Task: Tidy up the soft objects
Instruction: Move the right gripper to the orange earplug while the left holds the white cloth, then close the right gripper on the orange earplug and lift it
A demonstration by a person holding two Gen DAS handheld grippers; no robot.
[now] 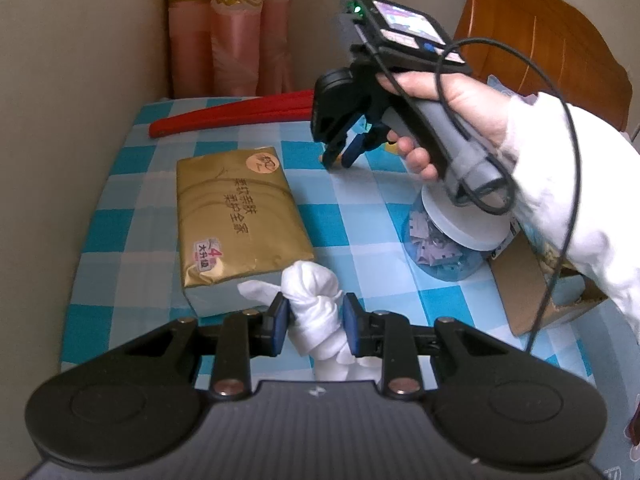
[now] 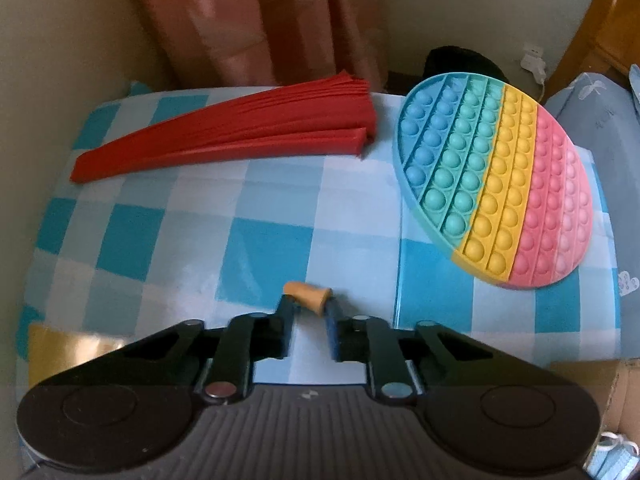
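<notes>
Pinched between the left tool's [image 1: 314,318] blue pads is a knotted white cloth [image 1: 316,300], held low over the checked desk [image 1: 132,216] beside a gold tissue pack [image 1: 236,220]. Further out, the right tool [image 2: 308,304] has closed onto a small tan earplug [image 2: 310,296] near the red fan [image 2: 240,128]. With only its tips gripping, the plug could squirt free when lifted.

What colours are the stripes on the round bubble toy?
Blue, green, yellow and pink on the bubble toy, clearest in right wrist view.
</notes>
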